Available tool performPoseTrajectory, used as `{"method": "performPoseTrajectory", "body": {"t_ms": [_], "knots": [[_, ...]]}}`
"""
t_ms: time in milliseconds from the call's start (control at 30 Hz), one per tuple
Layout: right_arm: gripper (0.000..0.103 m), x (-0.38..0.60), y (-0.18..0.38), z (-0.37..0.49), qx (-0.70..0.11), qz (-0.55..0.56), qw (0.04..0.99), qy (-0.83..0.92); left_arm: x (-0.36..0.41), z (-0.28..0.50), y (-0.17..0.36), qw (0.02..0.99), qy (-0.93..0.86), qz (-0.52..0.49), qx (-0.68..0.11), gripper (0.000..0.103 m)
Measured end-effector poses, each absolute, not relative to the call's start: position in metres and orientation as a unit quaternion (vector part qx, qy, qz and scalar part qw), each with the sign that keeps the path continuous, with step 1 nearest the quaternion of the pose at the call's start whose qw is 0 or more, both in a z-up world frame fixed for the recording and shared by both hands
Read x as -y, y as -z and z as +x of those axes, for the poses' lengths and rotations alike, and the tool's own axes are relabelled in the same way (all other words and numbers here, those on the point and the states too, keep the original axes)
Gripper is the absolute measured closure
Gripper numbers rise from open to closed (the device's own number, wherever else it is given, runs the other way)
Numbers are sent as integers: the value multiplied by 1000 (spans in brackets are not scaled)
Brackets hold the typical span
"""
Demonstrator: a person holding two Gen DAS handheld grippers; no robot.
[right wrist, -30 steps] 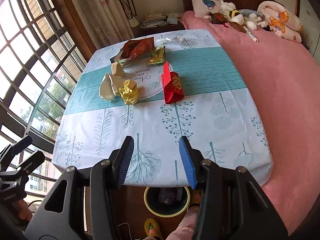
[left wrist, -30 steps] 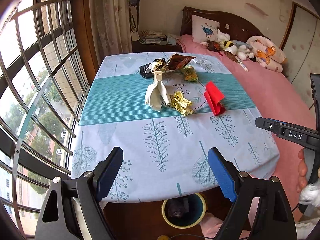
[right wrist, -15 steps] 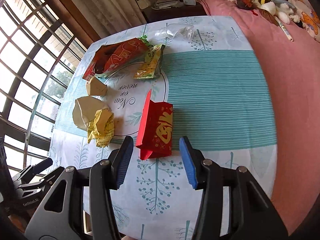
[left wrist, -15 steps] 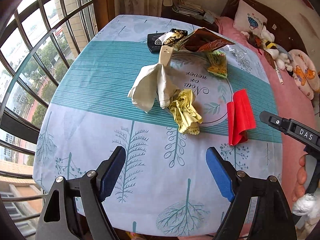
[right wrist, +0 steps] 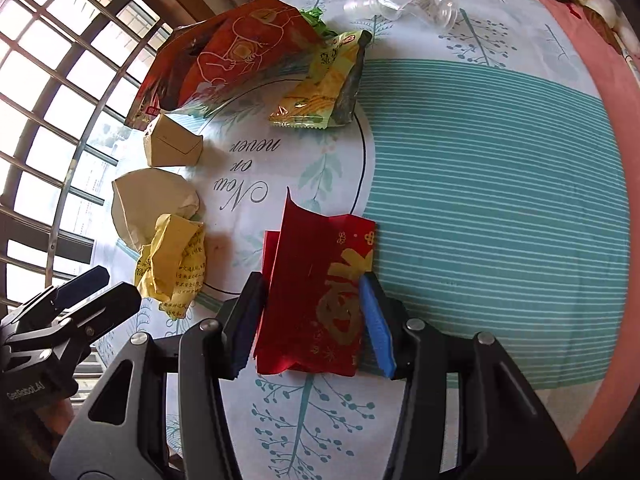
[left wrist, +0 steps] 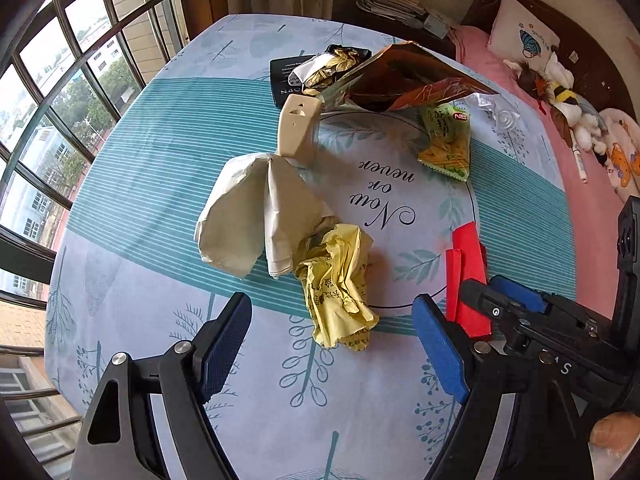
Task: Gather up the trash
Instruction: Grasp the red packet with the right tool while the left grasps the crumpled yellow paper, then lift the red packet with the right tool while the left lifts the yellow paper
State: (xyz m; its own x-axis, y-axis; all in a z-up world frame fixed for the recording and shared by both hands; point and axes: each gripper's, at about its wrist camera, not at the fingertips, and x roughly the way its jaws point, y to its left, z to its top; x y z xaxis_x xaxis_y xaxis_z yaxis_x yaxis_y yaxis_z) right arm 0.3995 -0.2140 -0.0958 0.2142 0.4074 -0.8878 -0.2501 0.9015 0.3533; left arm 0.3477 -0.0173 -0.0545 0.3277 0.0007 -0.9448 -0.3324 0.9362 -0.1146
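A desk covered in a pale blue cloth with leaf prints, a teal striped band and the script "Now or never" fills the view ahead of the hand-held gripper. To its left, a curved window with dark bars shows trees and buildings outside. To the right lies a bed with a pink cover, holding a white pillow and stuffed toys. Beyond the desk's far edge, stacked papers rest on dark furniture.

Both wrist cameras look steeply down, close over the bench; both show the yellow wrapper and the red envelope.
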Motion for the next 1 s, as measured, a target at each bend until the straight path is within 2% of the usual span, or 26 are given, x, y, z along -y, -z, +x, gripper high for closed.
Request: {"method": "performPoseTrajectory", "body": {"t_ms": [233,333,500,667,833,867,900,1000], "knots": [[56,213,99,396,-601,48,771,-205,15,357,73,788,-111,-161,-584,24],[56,210,100,392,-597,29,774,-208,15,360,78,784,-109,-161,-589,29],[59,208,99,386,-590,16,779,-210,19,365,86,780,-97,-165,-595,47],[74,212,98,382,-581,1,788,-203,23,369,98,774,-94,-169,-603,63],[76,216,98,380,-578,-2,791,-202,28,370,103,775,-92,-161,-604,64],[77,217,98,379,-579,-1,790,-201,29,370,103,776,-90,-155,-605,67],[77,217,98,379,-579,-2,790,-201,31,370,103,778,-88,-147,-604,75],[79,214,97,377,-575,-13,793,-201,35,367,101,787,-84,-128,-598,84]]}}
